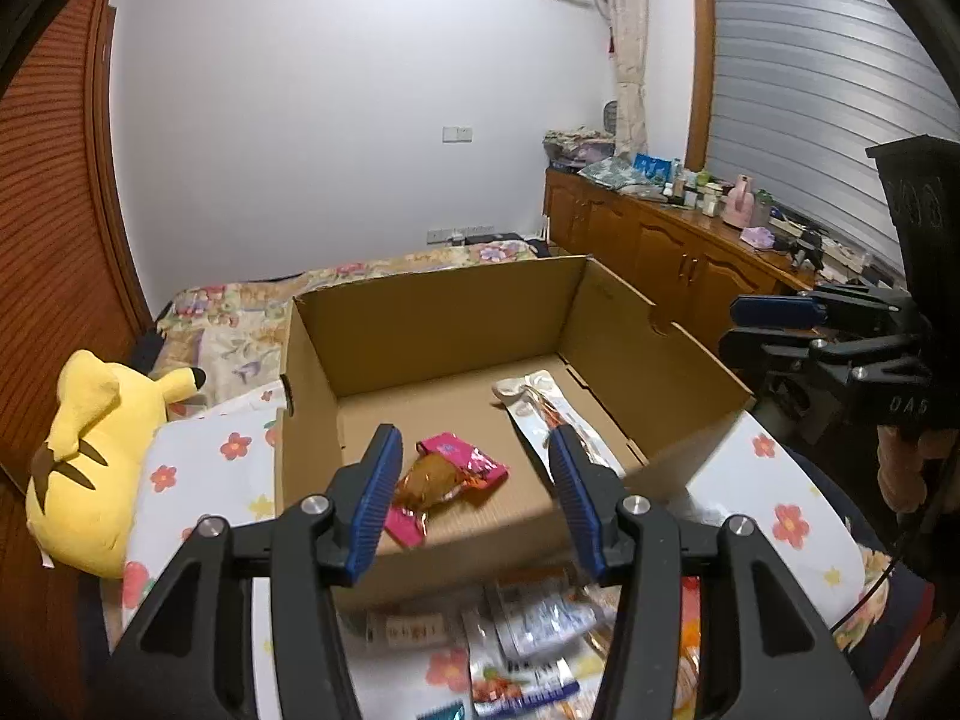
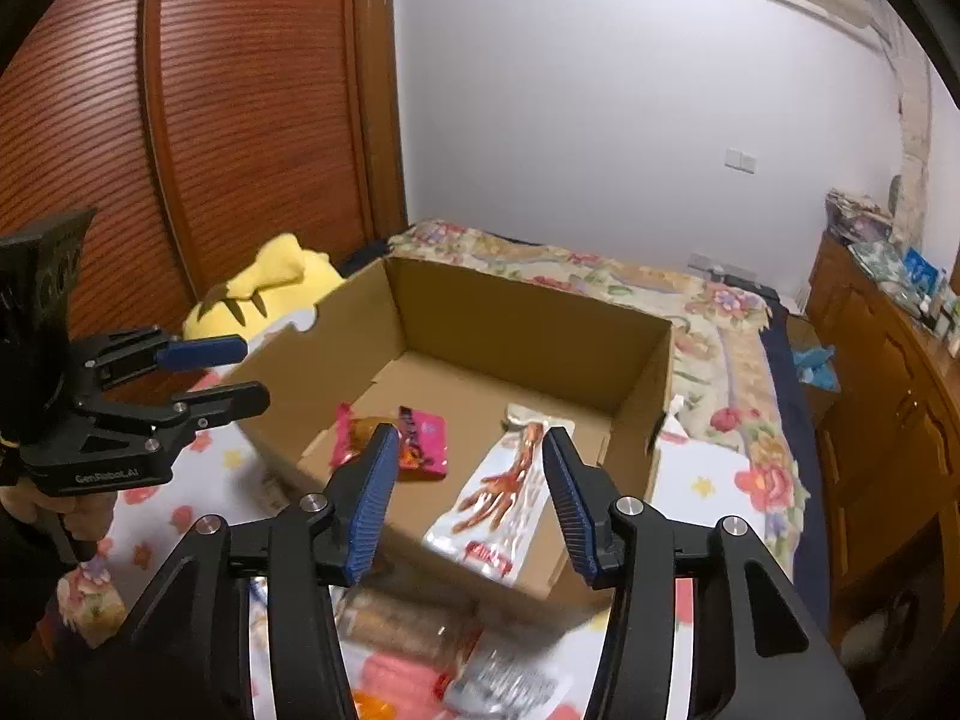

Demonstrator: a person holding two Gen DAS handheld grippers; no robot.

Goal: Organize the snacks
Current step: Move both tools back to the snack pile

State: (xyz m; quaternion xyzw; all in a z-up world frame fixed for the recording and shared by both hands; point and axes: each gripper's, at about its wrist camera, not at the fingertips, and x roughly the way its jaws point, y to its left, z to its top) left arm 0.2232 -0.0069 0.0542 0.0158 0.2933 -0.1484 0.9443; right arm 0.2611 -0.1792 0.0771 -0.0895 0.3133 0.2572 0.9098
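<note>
Here the left gripper [image 1: 474,468] and right gripper [image 2: 471,468] both stand partly open and empty above the cardboard box [image 1: 432,312] at frame centre. Inside it lie a pink snack packet [image 1: 447,477] and a long white squid packet [image 2: 504,498]; more snacks [image 1: 528,648] are blurred at the lower edge.

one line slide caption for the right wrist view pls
Right gripper open above a cardboard box holding a pink snack pack and a long white packet.
</note>
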